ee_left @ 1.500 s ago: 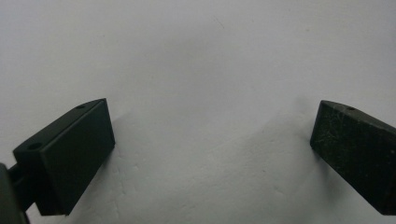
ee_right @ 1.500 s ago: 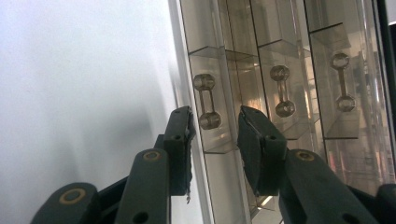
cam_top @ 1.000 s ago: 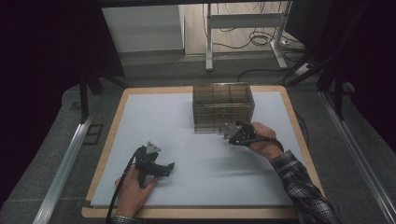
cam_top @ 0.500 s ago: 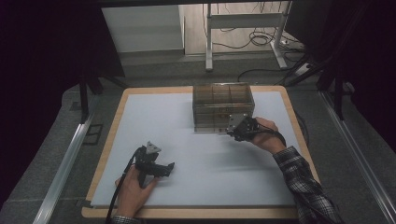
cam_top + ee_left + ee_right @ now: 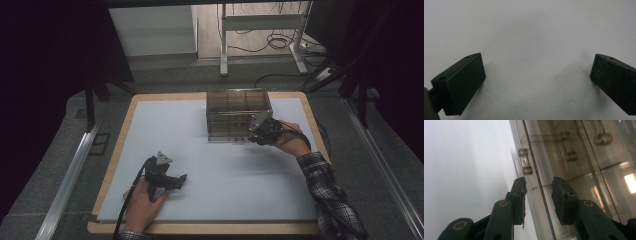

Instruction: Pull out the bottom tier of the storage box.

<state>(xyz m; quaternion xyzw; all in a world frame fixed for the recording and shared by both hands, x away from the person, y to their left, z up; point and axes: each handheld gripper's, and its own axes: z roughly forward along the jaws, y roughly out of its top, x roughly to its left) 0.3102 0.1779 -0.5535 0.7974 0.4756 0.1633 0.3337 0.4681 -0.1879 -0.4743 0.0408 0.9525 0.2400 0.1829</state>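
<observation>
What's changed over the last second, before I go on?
The right claw slid further right along the clear drawer box's front, closing a little; in the right gripper view its jaws straddle a front panel edge. The left claw, open on the white mat, stayed put.

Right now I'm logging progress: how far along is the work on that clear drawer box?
Done: the right gripper has reached the clear drawer box, its jaws astride the front panel below a small handle. In hand: they have just been closing, pads not clearly pressing yet. Left: gripping and moving it. The left gripper rests open on the white mat.
</observation>
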